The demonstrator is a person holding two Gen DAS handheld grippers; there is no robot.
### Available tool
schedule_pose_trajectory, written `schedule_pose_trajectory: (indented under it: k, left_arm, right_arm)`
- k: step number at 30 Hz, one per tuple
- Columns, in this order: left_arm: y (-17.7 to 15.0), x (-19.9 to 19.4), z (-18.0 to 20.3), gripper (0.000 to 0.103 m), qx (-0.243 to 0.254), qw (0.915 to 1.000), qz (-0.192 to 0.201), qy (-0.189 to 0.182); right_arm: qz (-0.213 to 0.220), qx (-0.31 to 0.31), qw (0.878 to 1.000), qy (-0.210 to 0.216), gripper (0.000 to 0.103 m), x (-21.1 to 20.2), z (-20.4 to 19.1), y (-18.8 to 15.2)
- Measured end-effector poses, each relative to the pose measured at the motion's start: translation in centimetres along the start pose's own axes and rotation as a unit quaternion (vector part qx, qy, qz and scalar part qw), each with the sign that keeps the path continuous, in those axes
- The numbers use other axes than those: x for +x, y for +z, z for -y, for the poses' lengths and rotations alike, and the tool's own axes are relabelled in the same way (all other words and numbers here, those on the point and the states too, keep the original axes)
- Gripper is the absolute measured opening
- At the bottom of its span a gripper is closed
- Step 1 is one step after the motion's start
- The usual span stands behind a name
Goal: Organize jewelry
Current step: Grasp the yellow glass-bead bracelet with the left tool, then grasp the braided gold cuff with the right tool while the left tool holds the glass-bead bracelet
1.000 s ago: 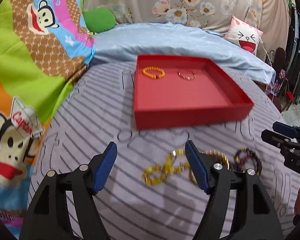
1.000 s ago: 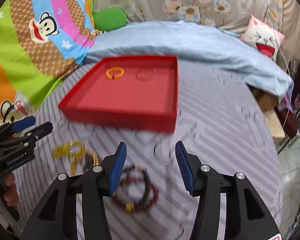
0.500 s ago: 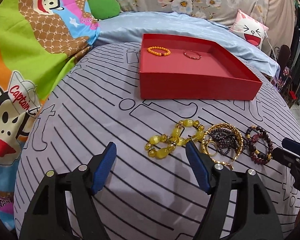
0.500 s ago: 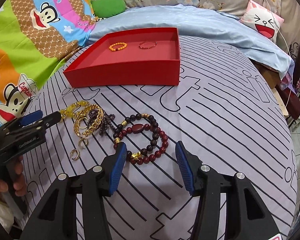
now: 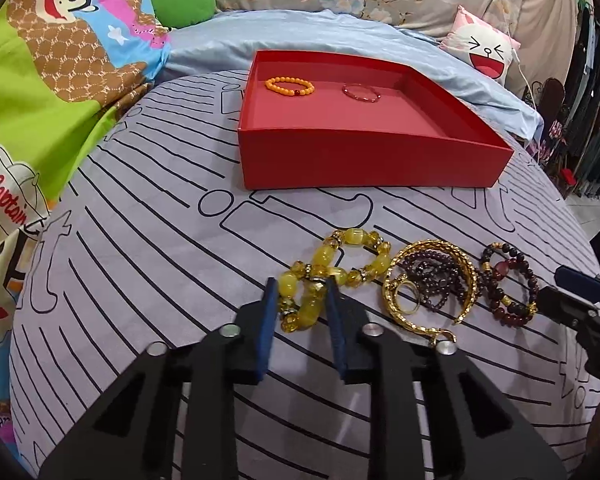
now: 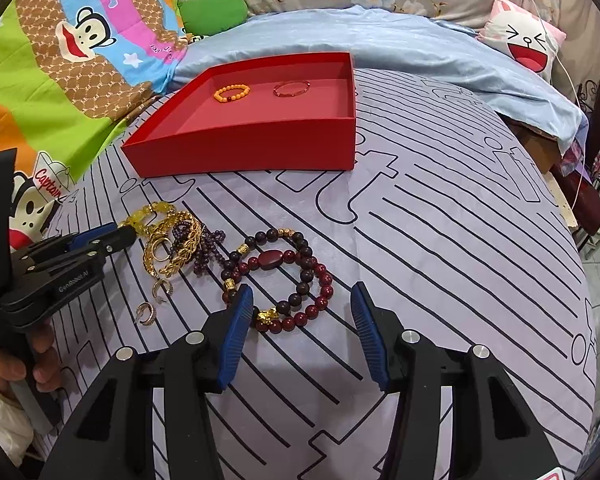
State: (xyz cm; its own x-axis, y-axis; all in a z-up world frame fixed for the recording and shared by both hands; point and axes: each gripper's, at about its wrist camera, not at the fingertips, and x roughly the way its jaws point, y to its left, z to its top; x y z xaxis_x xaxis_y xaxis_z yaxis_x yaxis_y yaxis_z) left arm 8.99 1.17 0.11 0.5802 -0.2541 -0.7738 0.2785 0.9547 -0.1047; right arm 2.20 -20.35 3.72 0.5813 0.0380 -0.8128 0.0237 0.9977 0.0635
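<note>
Left tongs (image 5: 302,286) closing on yellow bracelet (image 5: 332,272), lower centre; right tongs (image 6: 302,308) half-open, empty. Risk: slick beads squirt out.

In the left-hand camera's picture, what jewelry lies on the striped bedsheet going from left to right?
Yellow bead bracelet, with the left tongs closing around its near end → gold chain bracelet, tangled with dark purple beads → dark red and black bead bracelets, beside the tip of the right tongs.

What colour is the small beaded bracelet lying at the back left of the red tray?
Orange small beaded bracelet, clearest in the left wrist view.
</note>
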Motion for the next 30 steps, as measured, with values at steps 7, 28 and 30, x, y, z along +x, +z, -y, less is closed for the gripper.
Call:
schedule_pose_trajectory:
  k: [7,28,30]
  left_arm:
    - [-0.1,-1.0,-0.8,0.009,-0.034,0.9994,0.002,-0.005]
    - [-1.0,-0.9,-1.7,0.009,-0.057,0.9982,-0.002,0.018]
    - [-1.1,-0.9,-1.7,0.009,-0.055,0.9983,-0.001,0.020]
  right_arm:
    - [0.000,0.001,1.000,0.003,0.050,0.3,0.0,0.1]
    - [0.005,-0.012,0.999,0.037,0.040,1.2,-1.8,2.2]
    - [0.003,-0.021,0.999,0.045,0.040,1.4,-2.8,2.2]
